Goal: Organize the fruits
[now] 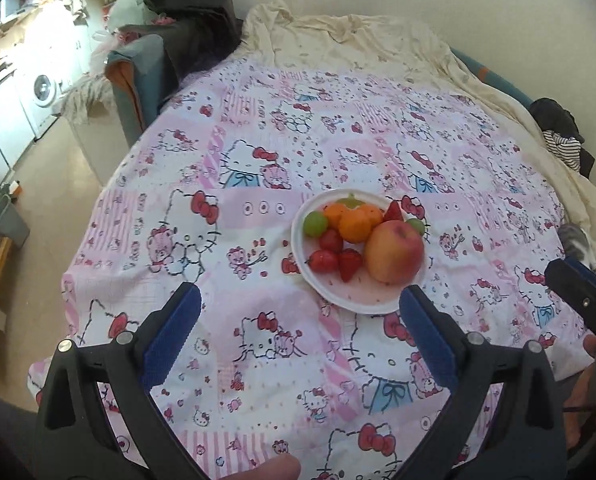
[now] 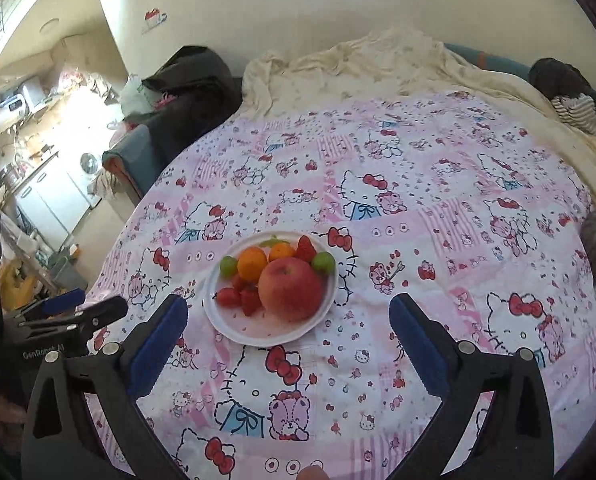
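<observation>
A pink-and-white cartoon-cat printed cloth (image 2: 378, 208) is covering the surface, with a crumpled cream blanket (image 2: 378, 68) lying along its far edge by the wall. A round white plate (image 2: 257, 330) is sitting on the cloth and is carrying all the fruit: a large red-yellow apple (image 2: 291, 288) is resting at the near right, two orange mandarins (image 2: 252, 264) are sitting behind it, red strawberries (image 2: 250, 300) are lying at the near left and one at the back, and round green grapes (image 2: 229, 266) are flanking the pile on both sides. The right tongs (image 2: 287, 344), black with blue pads, are hanging released above the cloth just short of the plate, with nothing between them. The left tongs (image 1: 300, 328) are likewise standing wide and empty, their right pad just overlapping the plate's near rim in the left wrist view. From the right wrist view, white lettering on the left tool's black body is showing, partly legible as "GenRobot".
</observation>
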`<state>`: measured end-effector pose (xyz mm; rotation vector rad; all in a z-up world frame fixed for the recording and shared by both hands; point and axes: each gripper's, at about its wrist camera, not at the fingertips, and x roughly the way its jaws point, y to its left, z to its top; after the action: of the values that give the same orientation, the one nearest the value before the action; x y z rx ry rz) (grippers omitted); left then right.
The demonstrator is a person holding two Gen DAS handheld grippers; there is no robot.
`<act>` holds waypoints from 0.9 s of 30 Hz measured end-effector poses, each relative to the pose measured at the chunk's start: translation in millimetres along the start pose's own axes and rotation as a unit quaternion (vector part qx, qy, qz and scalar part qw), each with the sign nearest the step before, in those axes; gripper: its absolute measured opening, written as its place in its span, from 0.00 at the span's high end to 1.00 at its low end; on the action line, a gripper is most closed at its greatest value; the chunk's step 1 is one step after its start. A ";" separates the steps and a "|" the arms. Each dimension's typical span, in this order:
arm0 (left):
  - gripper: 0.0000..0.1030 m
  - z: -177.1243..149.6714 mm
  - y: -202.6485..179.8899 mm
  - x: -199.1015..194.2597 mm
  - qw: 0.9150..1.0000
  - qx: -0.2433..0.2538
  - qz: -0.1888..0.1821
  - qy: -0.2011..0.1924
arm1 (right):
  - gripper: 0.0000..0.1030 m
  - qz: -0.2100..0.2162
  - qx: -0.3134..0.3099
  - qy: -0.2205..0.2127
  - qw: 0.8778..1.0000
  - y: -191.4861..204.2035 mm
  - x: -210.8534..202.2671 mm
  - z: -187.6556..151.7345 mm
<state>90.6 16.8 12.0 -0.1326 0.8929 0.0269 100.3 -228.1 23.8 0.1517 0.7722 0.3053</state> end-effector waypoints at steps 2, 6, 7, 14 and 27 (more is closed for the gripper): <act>0.04 -3.1 0.3 -4.3 1.000 -0.002 -0.001 -0.015 | 0.00 -0.009 -0.004 -0.001 1.000 0.2 1.7 -6.0; 0.02 -5.8 0.5 -6.8 0.999 -0.005 -0.001 -0.035 | 0.00 -0.037 -0.025 0.001 0.999 3.9 10.4 -15.9; 0.00 -6.5 0.7 -5.5 0.999 -0.006 -0.009 -0.036 | 0.00 -0.036 -0.025 0.000 0.999 4.4 11.8 -16.8; 0.00 -13.2 -6.7 -1.9 0.998 0.023 0.006 -0.062 | 0.00 -0.041 -0.044 -0.015 0.998 12.7 17.6 -19.8; 0.00 -16.1 -14.1 -5.6 0.997 0.030 0.005 -0.070 | 0.00 -0.052 -0.080 -0.033 0.995 29.0 18.1 -21.1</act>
<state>75.7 1.0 7.9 -0.0693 0.7545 0.0182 91.4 -194.3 3.9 -0.0297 0.6838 0.2616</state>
